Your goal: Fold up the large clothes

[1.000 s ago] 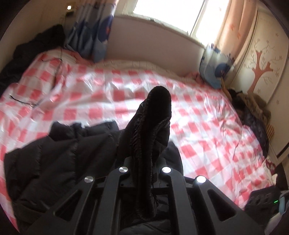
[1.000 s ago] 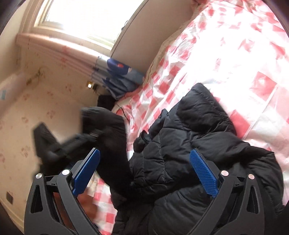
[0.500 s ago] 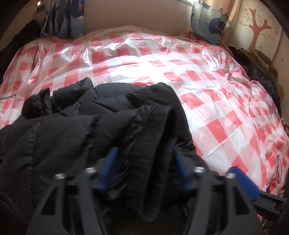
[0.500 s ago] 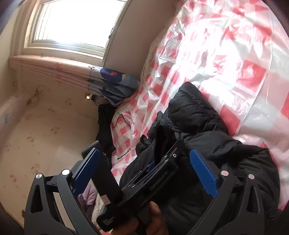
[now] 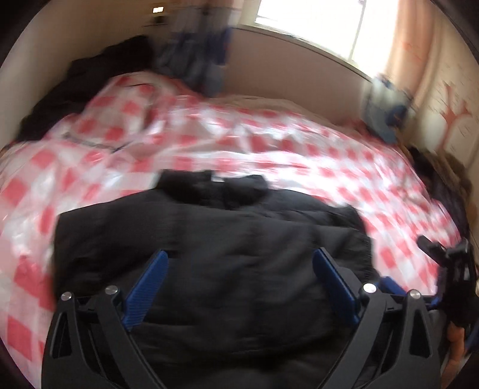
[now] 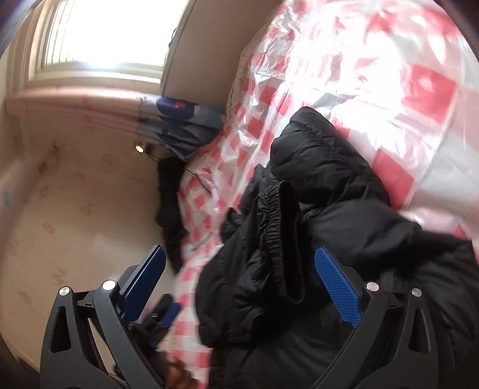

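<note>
On top of the big bed [image 5: 299, 143], with its shiny pink and white checked cover [image 6: 389, 59], lies the black puffy coat [image 5: 209, 248]. It fills the middle and the 6 o'clock part of the left view. Its collar [image 5: 212, 185] points to 12 o'clock, toward the window [image 5: 302, 27].

The coat looks soft and thick, and likely light for its size. Its smooth skin may slip on the plastic cover, and the puff would spring back after a fold. Good spots to grab look like the firm edges: the stretchy cuff [image 6: 281, 239] in the middle of the right view, or the bottom edge.

The left tongs [image 5: 239, 287] are spread wide over the coat and hold nothing. The right tongs [image 6: 239, 287] are spread wide too, with the cuff lying loose between the blue fingers [image 6: 336, 287].

A second ago the left tongs pinched the cuff and held the sleeve up high. Now they have let go, and the sleeve lies folded across the coat. The right tongs were spread then as well.
</note>
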`<state>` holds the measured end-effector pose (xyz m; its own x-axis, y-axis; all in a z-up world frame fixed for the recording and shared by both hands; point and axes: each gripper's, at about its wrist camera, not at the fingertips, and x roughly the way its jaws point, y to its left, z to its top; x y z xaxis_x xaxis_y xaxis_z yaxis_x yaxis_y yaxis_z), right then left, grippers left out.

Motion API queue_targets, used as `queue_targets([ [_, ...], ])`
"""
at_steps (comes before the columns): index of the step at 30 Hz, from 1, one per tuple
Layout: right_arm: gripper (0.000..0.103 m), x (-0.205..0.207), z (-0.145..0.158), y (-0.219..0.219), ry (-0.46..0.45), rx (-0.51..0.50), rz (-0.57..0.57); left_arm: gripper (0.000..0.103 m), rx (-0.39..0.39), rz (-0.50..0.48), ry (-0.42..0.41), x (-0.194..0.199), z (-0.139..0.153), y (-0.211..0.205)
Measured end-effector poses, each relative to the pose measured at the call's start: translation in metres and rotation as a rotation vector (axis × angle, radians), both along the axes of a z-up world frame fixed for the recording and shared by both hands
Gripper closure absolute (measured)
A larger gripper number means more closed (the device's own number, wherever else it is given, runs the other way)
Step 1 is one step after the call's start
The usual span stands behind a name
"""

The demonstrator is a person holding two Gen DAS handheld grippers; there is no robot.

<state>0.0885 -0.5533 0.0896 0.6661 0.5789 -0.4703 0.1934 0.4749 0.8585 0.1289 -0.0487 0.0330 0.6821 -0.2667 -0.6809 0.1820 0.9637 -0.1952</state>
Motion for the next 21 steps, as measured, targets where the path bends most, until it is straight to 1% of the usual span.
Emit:
queue_targets([
  [1,0.006,0.009,0.000,0.009,0.016,-0.087,0.017,0.009,-0.003,0.040,0.027,0.006,-0.009,0.021],
  [3,0.006,0.020,-0.008,0.024,0.045,-0.191,0.046,0.009,0.002,0.094,0.076,0.014,-0.029,0.050],
  [4,0.006,0.024,-0.012,0.030,0.057,-0.228,0.059,0.009,0.013,0.106,0.089,0.015,-0.038,0.058],
  [5,0.006,0.026,-0.016,0.039,0.060,-0.287,0.074,0.009,0.022,0.113,0.093,0.015,-0.047,0.066],
  [6,0.007,0.026,-0.016,0.047,0.038,-0.349,0.091,0.009,0.024,0.125,0.087,0.013,-0.054,0.072],
  [7,0.014,0.026,-0.013,0.057,0.000,-0.416,0.118,0.009,0.029,0.141,0.086,0.012,-0.062,0.075],
  [8,0.023,0.025,-0.010,0.067,-0.035,-0.469,0.151,0.009,0.061,0.126,0.095,0.014,-0.068,0.073],
  [9,0.040,0.024,-0.008,0.074,-0.053,-0.510,0.174,0.009,0.092,0.116,0.087,0.014,-0.070,0.070],
  [10,0.061,0.023,-0.006,0.080,-0.068,-0.536,0.187,0.009,0.127,0.114,0.065,0.012,-0.070,0.066],
  [11,0.073,0.022,-0.005,0.084,-0.081,-0.554,0.199,0.009,0.154,0.111,0.032,0.007,-0.069,0.061],
  [12,0.090,0.021,-0.004,0.087,-0.083,-0.564,0.204,0.009,0.177,0.095,0.006,0.003,-0.068,0.055],
  [14,0.092,0.017,0.005,0.088,-0.114,-0.559,0.195,0.009,0.225,0.080,-0.035,-0.003,-0.067,0.047],
  [15,0.093,0.013,0.016,0.088,-0.147,-0.570,0.186,0.009,0.238,0.068,-0.054,-0.006,-0.065,0.043],
  [18,0.093,0.007,0.049,0.089,-0.230,-0.606,0.159,0.009,0.247,0.047,-0.081,-0.012,-0.058,0.035],
  [19,0.093,0.010,0.058,0.090,-0.248,-0.628,0.161,0.009,0.251,0.039,-0.091,-0.013,-0.057,0.033],
  [21,0.093,0.019,0.068,0.087,-0.255,-0.658,0.177,0.009,0.250,0.027,-0.095,-0.014,-0.056,0.032],
])
